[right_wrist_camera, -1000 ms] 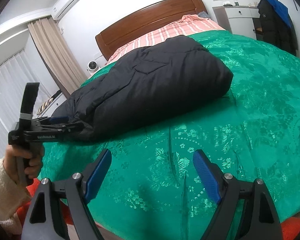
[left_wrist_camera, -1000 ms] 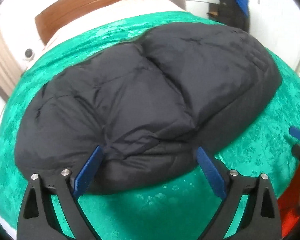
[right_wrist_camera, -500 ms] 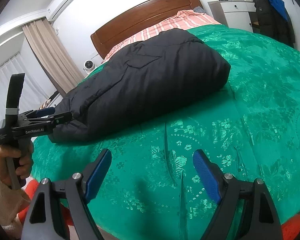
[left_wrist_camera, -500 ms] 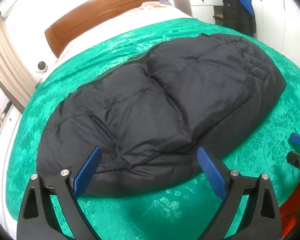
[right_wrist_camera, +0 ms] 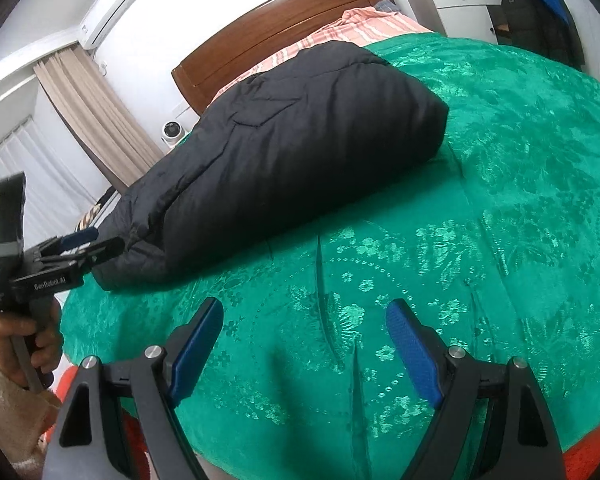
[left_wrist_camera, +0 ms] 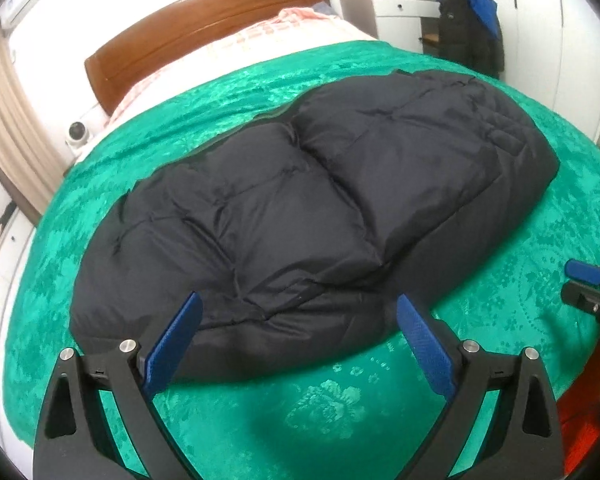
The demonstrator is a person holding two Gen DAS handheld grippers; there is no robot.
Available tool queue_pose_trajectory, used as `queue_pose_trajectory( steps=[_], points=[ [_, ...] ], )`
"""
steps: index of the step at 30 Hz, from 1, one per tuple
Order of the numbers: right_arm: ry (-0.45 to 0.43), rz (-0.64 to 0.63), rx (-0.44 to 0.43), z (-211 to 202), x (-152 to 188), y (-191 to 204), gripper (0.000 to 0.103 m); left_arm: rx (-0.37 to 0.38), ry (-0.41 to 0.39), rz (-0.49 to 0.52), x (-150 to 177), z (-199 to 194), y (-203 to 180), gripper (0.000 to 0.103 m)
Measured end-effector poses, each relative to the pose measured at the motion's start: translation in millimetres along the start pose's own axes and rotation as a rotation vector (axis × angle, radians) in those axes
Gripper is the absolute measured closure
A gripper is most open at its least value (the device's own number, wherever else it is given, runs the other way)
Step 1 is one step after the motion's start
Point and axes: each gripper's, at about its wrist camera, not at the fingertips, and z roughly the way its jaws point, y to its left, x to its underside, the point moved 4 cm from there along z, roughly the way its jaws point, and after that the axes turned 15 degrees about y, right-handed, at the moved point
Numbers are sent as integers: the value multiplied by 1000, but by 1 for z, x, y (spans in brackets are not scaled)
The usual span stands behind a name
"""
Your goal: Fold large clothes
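A black puffy down jacket (left_wrist_camera: 308, 216) lies folded into a long bundle on the green bedspread (left_wrist_camera: 324, 404); it also shows in the right wrist view (right_wrist_camera: 284, 160). My left gripper (left_wrist_camera: 296, 344) is open and empty, just off the jacket's near edge; from the right wrist view it (right_wrist_camera: 88, 244) hovers by the bundle's near left end. My right gripper (right_wrist_camera: 304, 348) is open and empty over bare bedspread (right_wrist_camera: 500, 200), to the right of the jacket and apart from it; its tip (left_wrist_camera: 584, 276) shows at the left wrist view's right edge.
A wooden headboard (left_wrist_camera: 204, 28) and a striped pink sheet (right_wrist_camera: 340, 32) lie at the far end. A white cabinet (left_wrist_camera: 400, 16) with a dark coat (left_wrist_camera: 468, 36) hung by it stands at the back right. Curtains (right_wrist_camera: 96, 116) hang at the left. Something red (left_wrist_camera: 580, 436) lies below the bed's near edge.
My left gripper has drawn back and risen from the jacket's near edge, so more of the bundle and bed shows. My right gripper has barely moved.
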Motion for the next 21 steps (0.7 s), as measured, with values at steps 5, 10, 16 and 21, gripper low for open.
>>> queue_pose_trajectory(
  steps=[5,10,16,21],
  points=[
    [-3,35,-26,-2,0,-9,20,12,-6,-9,1,-2,0,5],
    [-5,40,-27,-3,1,-11,20,12,3,5,2,1,-4,5],
    [-2,35,-18,-1,0,-7,18,6,5,-4,5,1,-1,5],
    [-2,36,-19,0,0,-5,18,15,31,-33,8,7,4,5]
  ],
)
